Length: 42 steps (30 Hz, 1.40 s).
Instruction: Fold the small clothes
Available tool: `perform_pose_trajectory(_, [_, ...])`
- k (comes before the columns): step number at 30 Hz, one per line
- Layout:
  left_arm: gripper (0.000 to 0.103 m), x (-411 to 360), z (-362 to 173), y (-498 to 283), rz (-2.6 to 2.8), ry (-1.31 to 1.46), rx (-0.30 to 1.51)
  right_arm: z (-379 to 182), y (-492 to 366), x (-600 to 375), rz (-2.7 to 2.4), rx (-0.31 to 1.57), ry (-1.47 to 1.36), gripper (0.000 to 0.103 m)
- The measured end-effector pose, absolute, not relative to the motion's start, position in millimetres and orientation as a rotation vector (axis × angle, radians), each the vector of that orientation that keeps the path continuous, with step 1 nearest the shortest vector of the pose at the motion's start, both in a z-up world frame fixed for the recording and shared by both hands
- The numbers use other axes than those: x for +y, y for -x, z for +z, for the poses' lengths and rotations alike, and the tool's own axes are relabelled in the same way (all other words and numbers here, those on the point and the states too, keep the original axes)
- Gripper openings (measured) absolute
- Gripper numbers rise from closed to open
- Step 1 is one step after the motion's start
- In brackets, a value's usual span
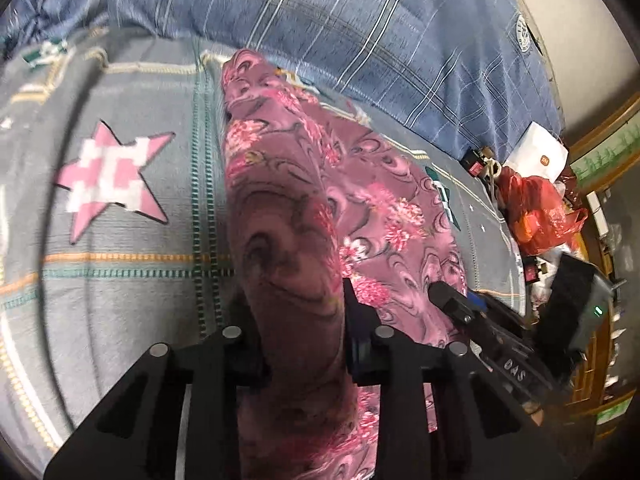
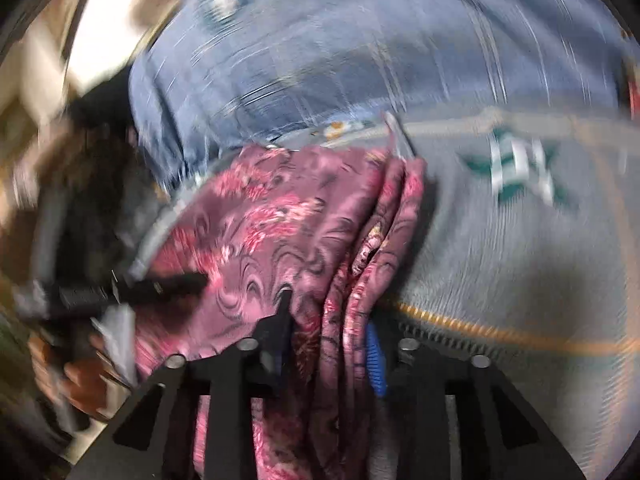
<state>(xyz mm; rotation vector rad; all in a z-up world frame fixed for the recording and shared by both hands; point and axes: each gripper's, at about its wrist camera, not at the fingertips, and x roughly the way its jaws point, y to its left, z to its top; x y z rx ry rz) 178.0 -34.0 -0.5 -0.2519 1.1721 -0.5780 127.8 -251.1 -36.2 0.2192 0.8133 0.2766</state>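
Note:
A pink-purple floral garment (image 1: 360,184) lies across a grey bedsheet (image 1: 120,264) with star patches. My left gripper (image 1: 296,296) is shut on a thick bunch of the garment, which fills the gap between its black fingers. To its right the right gripper (image 1: 452,300) reaches into the same cloth. In the blurred right wrist view, the right gripper (image 2: 330,320) is shut on several gathered folds of the garment (image 2: 260,216), with a blue pad (image 2: 376,356) showing against the cloth. The left gripper (image 2: 176,284) pokes in from the left there.
A blue plaid quilt (image 1: 360,20) is heaped along the far side of the bed. At the right bed edge sit a red plastic bag (image 1: 532,208), a white box (image 1: 540,152) and small clutter. A person's hand (image 2: 80,376) shows at lower left.

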Motion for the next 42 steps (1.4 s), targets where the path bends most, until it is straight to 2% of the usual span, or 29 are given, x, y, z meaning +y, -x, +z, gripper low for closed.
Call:
perform_pose_trajectory(1, [0.024,-32.4,4.6,-172.5,-0.579,0.245,1.154,-30.8,-123.0,-245.6,0.298,0.804,-0.206,0.018])
perform_pose_trajectory(10, [0.025,7.8,24.8,-185.9,-0.523,0.298,1.053,1.3,-132.5,-221.4,0.372,0.719,-0.207,0.018])
perform_pose_trajectory(12, [0.028,15.7,2.9,-205.6,-0.461,0.282,1.134,-14.7,-155.6,-219.8,0.321,0.767,-0.192,0.022])
perform_pose_trajectory(14, [0.028,27.2,-17.7,-214.7,-0.435,0.300,1.235,-40.2,-178.2,-217.9,0.223,0.895,-0.166,0.026])
perform_pose_trajectory(17, [0.030,41.7,-8.5,-203.0,-0.451,0.306,1.172,-30.3,-168.2,-220.0,0.213,0.811,-0.226,0.029])
perform_pose_trajectory(20, [0.044,31.6,-0.2,-194.4,-0.416,0.149,1.078,-17.3,-160.1,-218.9,0.218,0.696,-0.241,0.034])
perform_pose_trajectory(21, [0.045,24.0,-5.6,-194.7,-0.400,0.079,1.068,-21.2,-161.8,-216.0,0.242,0.692,-0.236,0.033])
perform_pose_trajectory(23, [0.051,11.6,-21.2,-200.0,-0.389,-0.004,1.085,-48.0,-180.4,-203.8,0.235,0.836,-0.144,0.026])
perform_pose_trajectory(24, [0.052,13.9,-23.3,-202.7,-0.391,-0.004,1.095,-56.2,-183.5,-203.9,0.233,0.853,-0.125,0.028])
perform_pose_trajectory(25, [0.051,18.4,-18.7,-204.2,-0.393,0.019,1.100,-51.8,-181.0,-210.1,0.231,0.827,-0.154,0.034])
perform_pose_trajectory(28, [0.051,30.2,4.1,-193.8,-0.413,0.023,1.061,-29.3,-160.2,-226.5,0.279,0.825,-0.264,0.036])
perform_pose_trajectory(30, [0.064,30.9,8.7,-180.0,-0.416,-0.021,1.031,-23.6,-138.9,-225.1,0.315,0.798,-0.223,0.037])
perform_pose_trajectory(31, [0.071,30.8,3.0,-172.9,-0.393,-0.050,1.038,-29.0,-130.7,-221.0,0.316,0.822,-0.175,0.040])
perform_pose_trajectory(32, [0.071,29.6,-8.9,-168.3,-0.378,-0.081,1.061,-43.3,-126.0,-216.0,0.286,0.878,-0.113,0.043])
perform_pose_trajectory(33, [0.072,29.0,-19.0,-165.4,-0.383,-0.093,1.076,-60.6,-123.0,-212.9,0.244,0.935,-0.067,0.052])
perform_pose_trajectory(34, [0.074,31.6,-24.9,-162.4,-0.374,-0.080,1.076,-68.5,-119.2,-215.8,0.224,0.948,-0.081,0.068])
perform_pose_trajectory(37, [0.073,43.1,-14.1,-153.6,-0.363,-0.010,1.072,-59.6,-112.6,-221.9,0.169,0.964,-0.135,0.078])
perform_pose_trajectory(39, [0.073,47.4,-4.0,-140.2,-0.338,-0.057,1.029,-48.7,-107.0,-217.1,0.104,0.977,-0.070,0.082])
perform_pose_trajectory(42, [0.078,49.8,-0.8,-124.0,-0.279,-0.160,1.001,-42.2,-97.6,-209.3,0.008,1.002,0.051,0.100])
